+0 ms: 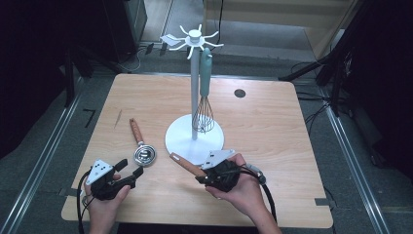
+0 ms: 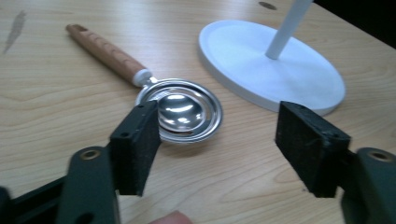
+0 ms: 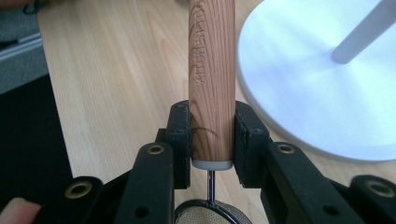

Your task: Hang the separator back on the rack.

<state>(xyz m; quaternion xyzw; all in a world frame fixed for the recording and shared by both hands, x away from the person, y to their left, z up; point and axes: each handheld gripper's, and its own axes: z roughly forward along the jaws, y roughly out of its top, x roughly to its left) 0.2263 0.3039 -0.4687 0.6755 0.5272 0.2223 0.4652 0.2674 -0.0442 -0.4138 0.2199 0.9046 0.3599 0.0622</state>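
Nearest me, my right gripper (image 1: pixel 207 174) is clamped on the wooden handle (image 3: pixel 211 79) of a mesh strainer, both pads squeezing just above its white collar so the free end points toward the rack, ready, I judge, for hanging. My left gripper (image 1: pixel 132 173) stands with its 2 jaws spread and nothing between them, just short of the steel measuring scoop (image 2: pixel 182 109), which lies flat on the table (image 1: pixel 272 131) with its own wooden handle angled away. Beyond both, the white utensil stand (image 1: pixel 194 139) already carries 1 teal-handled whisk (image 1: pixel 204 105) on a top hook, leaving other hooks free.
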